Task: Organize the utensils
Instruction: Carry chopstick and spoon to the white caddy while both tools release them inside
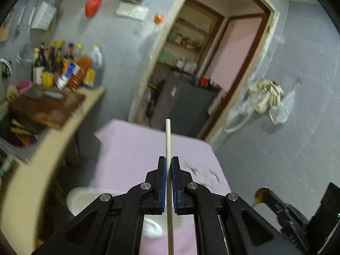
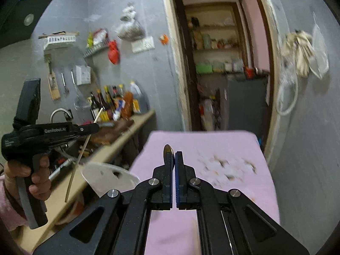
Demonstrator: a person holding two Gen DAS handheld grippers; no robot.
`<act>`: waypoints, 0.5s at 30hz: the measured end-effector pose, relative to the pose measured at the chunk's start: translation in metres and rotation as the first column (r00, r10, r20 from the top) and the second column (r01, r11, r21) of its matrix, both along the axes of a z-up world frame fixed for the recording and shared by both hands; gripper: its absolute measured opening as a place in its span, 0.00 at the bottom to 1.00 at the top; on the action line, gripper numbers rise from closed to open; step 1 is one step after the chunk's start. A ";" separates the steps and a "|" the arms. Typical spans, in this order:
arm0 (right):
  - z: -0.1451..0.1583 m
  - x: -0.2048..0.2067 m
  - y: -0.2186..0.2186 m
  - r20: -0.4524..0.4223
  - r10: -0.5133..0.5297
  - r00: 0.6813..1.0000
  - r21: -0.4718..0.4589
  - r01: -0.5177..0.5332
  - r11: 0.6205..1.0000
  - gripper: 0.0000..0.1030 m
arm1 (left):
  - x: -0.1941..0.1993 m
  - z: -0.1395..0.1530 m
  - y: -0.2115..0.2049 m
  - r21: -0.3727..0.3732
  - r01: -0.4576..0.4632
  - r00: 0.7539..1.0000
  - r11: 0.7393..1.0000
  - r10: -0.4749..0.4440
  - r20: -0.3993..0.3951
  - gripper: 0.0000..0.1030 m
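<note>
My left gripper (image 1: pixel 169 159) is shut on a pale wooden chopstick (image 1: pixel 167 136) that runs straight up between its blue pads, held in the air above the pink tablecloth (image 1: pixel 131 148). The right wrist view shows that same left gripper (image 2: pixel 96 127) in a person's hand (image 2: pixel 36 176), the chopstick (image 2: pixel 82 148) slanting through it. My right gripper (image 2: pixel 174 155) is shut on a spoon (image 2: pixel 167 149); only the spoon's metal end shows above the left pad. From the left wrist view, the spoon's golden bowl (image 1: pixel 261 193) sticks out of the right gripper (image 1: pixel 269 195). A white holder (image 2: pixel 108 176) sits at the table's left.
A beige counter (image 1: pixel 63 131) at the left carries sauce bottles (image 1: pixel 63 68) and a brown cutting board (image 1: pixel 46 108). An open doorway (image 2: pixel 223 63) with shelves and a dark fridge (image 1: pixel 187 102) lies beyond the table. Cloth bags (image 2: pixel 301 51) hang on the right wall.
</note>
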State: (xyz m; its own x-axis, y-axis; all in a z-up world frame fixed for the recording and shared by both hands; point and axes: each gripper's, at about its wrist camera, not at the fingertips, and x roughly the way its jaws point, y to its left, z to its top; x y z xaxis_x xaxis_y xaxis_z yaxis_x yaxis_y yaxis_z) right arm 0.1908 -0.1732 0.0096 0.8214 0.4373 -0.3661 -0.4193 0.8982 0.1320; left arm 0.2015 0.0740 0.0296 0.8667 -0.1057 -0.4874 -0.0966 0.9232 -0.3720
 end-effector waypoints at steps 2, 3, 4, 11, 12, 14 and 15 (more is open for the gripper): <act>0.009 0.002 0.023 0.037 -0.003 0.999 -0.020 0.004 1.000 0.02 | 0.003 0.003 0.023 0.005 -0.037 0.999 0.999 0.037 0.031 0.05; 0.012 0.001 0.031 0.051 -0.005 0.999 -0.031 0.007 1.000 0.02 | 0.006 0.003 0.037 0.001 -0.062 0.997 0.998 0.062 0.046 0.05; 0.016 0.002 0.041 0.064 -0.010 0.998 -0.042 0.013 0.999 0.02 | 0.008 0.003 0.044 -0.001 -0.076 0.996 0.997 0.076 0.054 0.05; 0.020 0.010 0.084 0.113 -0.045 0.993 -0.141 0.061 0.988 0.02 | 0.027 -0.010 0.077 0.009 -0.158 0.979 0.987 0.155 0.132 0.05; 0.018 0.011 0.084 0.109 -0.047 0.993 -0.146 0.063 0.987 0.02 | 0.030 -0.013 0.080 0.008 -0.160 0.979 0.987 0.157 0.132 0.05; 0.012 0.014 0.090 0.098 -0.051 0.994 -0.159 0.066 0.985 0.02 | 0.037 -0.021 0.082 0.008 -0.172 0.976 0.985 0.169 0.137 0.05; 0.008 0.015 0.092 0.093 -0.053 0.994 -0.166 0.068 0.984 0.02 | 0.041 -0.025 0.082 0.015 -0.176 0.975 0.984 0.173 0.137 0.05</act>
State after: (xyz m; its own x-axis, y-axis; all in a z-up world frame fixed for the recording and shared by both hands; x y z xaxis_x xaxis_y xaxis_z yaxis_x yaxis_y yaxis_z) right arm 0.2061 -0.0808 0.0181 0.8768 0.3239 -0.3553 -0.3668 0.9284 -0.0588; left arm 0.2423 0.1556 0.0046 0.9284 0.0645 -0.3659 -0.2079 0.9064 -0.3677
